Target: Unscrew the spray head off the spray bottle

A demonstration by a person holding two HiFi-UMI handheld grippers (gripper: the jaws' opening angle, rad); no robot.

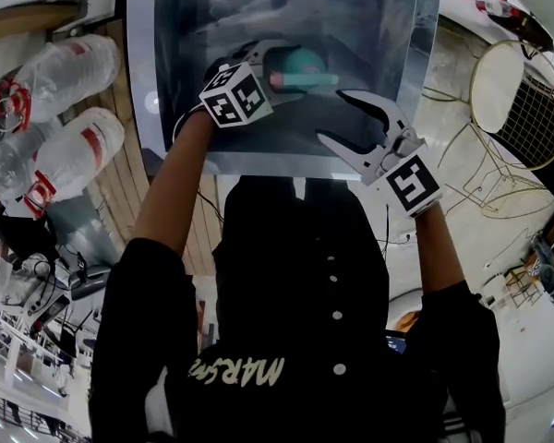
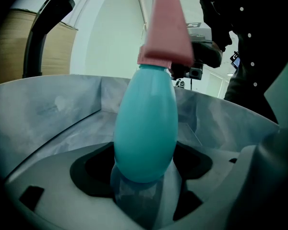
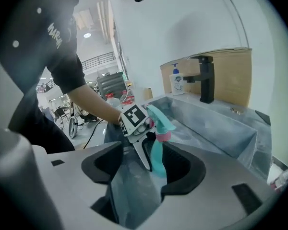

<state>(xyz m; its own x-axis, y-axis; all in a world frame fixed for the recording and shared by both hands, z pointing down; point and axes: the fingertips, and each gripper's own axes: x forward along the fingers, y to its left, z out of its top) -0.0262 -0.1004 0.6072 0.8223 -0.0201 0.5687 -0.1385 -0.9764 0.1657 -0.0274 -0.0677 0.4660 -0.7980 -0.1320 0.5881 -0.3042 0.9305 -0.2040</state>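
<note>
Editor: Caption line first. Where is the bottle, and what has it?

Photographer: Teal spray bottle (image 2: 146, 128) held over a steel sink (image 1: 379, 26), its rounded lower body clamped in the left gripper (image 1: 263, 77). The spray head (image 3: 159, 116) is on, seated above a pink collar (image 2: 164, 37). The right gripper (image 1: 335, 118) hangs near the sink's front edge. Its jaws are spread wide with nothing between them, well apart from the bottle.

Editor: What could go wrong from here?

Photographer: My read is slip. The body looks smooth and egg-shaped, and the left jaws grip it low. A hard twist at the top may spin the whole bottle in the pads rather than loosen the thread, or pop it out into the basin. The second worry is the right gripper's aim. If it bites the teal top or the nozzle instead of the collar, the plastic may flex or crack rather than turn. I cannot tell whether there is liquid inside. If there is, a tilted bottle would spill once the head comes free.

Editor: Any writing we can quote?

Photographer: Little. The black shirt (image 1: 286, 275) carries pale lettering that starts "MARS", upside down in the head view, and the rest is unclear. Each gripper's cube shows square black-and-white markers, no words. A pump dispenser (image 3: 176, 83) beside the black tap (image 3: 206, 78) has a label too small to read. The same goes for the red-banded water bottles (image 1: 69, 150) left of the sink.
</note>
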